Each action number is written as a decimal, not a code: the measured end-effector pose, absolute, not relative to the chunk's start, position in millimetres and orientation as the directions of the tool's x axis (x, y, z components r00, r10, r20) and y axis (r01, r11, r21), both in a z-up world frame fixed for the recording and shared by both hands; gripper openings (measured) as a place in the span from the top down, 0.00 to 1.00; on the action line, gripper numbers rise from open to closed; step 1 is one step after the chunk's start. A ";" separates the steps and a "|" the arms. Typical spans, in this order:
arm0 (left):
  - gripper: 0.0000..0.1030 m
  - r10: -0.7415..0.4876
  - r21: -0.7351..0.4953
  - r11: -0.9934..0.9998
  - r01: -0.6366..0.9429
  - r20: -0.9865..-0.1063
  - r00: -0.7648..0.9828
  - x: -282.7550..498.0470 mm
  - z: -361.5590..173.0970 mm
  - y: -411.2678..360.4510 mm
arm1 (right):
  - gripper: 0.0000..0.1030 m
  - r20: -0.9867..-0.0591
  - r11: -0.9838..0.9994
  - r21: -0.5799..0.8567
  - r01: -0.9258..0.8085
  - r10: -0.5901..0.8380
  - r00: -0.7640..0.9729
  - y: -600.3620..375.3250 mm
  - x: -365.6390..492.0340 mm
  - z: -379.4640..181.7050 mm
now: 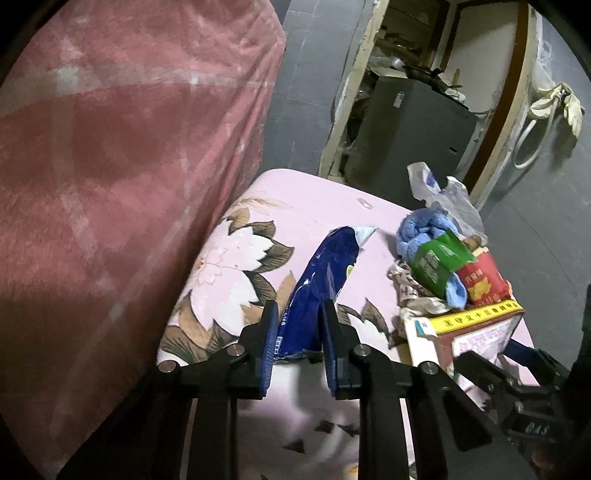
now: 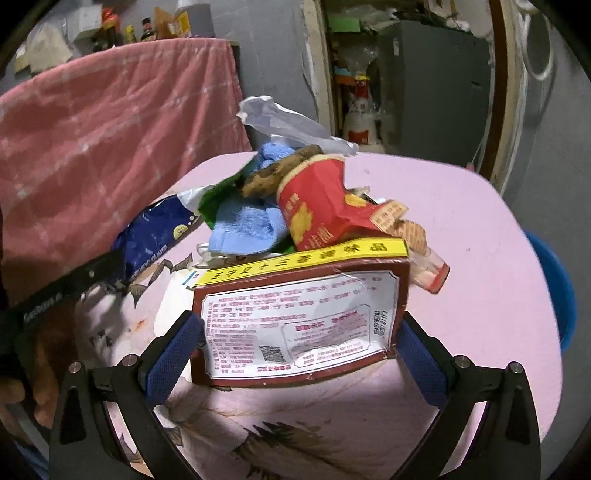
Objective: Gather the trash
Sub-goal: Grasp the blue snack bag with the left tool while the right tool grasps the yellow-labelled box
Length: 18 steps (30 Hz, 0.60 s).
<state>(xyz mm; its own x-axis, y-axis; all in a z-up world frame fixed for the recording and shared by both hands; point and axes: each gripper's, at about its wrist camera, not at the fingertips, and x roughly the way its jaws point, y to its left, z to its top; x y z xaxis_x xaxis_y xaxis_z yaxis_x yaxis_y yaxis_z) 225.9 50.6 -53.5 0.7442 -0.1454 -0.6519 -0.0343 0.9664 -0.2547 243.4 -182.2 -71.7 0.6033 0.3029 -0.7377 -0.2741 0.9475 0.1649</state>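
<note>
A trash pile sits on a pink floral table: a red carton, a green packet, a blue cloth, a white plastic bag and a small clear cup. My left gripper is shut on the lower end of a dark blue wrapper, which also shows in the right wrist view. My right gripper is shut on a flat brown-edged box with printed text, which also shows in the left wrist view.
A pink checked blanket covers furniture close on the left. A blue bin stands beyond the table's right edge. A grey cabinet and doorway are behind. Bottles stand on the far shelf.
</note>
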 end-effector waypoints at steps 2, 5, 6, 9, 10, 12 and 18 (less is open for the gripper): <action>0.82 -0.154 -0.253 0.967 -0.022 -0.653 0.742 222.9 -53.5 45.4 | 0.05 -0.733 0.946 0.189 -0.264 0.315 0.603 -187.1 244.7 -71.1; 0.82 -0.157 -0.248 0.969 -0.014 -0.655 0.739 219.4 -53.2 38.3 | 0.11 -0.722 0.940 0.222 -0.260 0.338 0.604 -195.9 244.6 -68.8; 0.82 -0.158 -0.248 0.969 -0.012 -0.655 0.739 218.5 -53.1 36.8 | 0.15 -0.718 0.938 0.232 -0.259 0.345 0.605 -198.2 244.1 -68.2; 0.83 -0.160 -0.252 0.968 -0.014 -0.655 0.739 214.6 -52.7 33.3 | 0.24 -0.704 0.929 0.268 -0.254 0.369 0.607 -208.0 240.0 -66.6; 0.83 -0.162 -0.255 0.967 -0.014 -0.654 0.739 213.1 -52.7 32.4 | 0.28 -0.699 0.926 0.279 -0.254 0.377 0.608 -210.6 238.0 -65.8; 0.83 -0.162 -0.257 0.966 -0.016 -0.655 0.738 210.8 -52.3 30.5 | 0.37 -0.694 0.922 0.288 -0.260 0.388 0.606 -214.1 233.7 -64.8; 0.85 -0.152 -0.244 0.970 -0.017 -0.656 0.739 194.2 -49.2 18.9 | 0.84 -0.693 0.918 0.294 -0.267 0.397 0.602 -217.7 221.4 -64.4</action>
<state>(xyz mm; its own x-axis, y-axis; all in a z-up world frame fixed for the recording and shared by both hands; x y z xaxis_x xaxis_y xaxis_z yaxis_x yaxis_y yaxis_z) 194.2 18.9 -49.2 0.7395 -0.1522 -0.6558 -0.0166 0.9697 -0.2437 221.4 -217.7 -64.4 0.6015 0.3974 -0.6930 -0.2674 0.9176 0.2941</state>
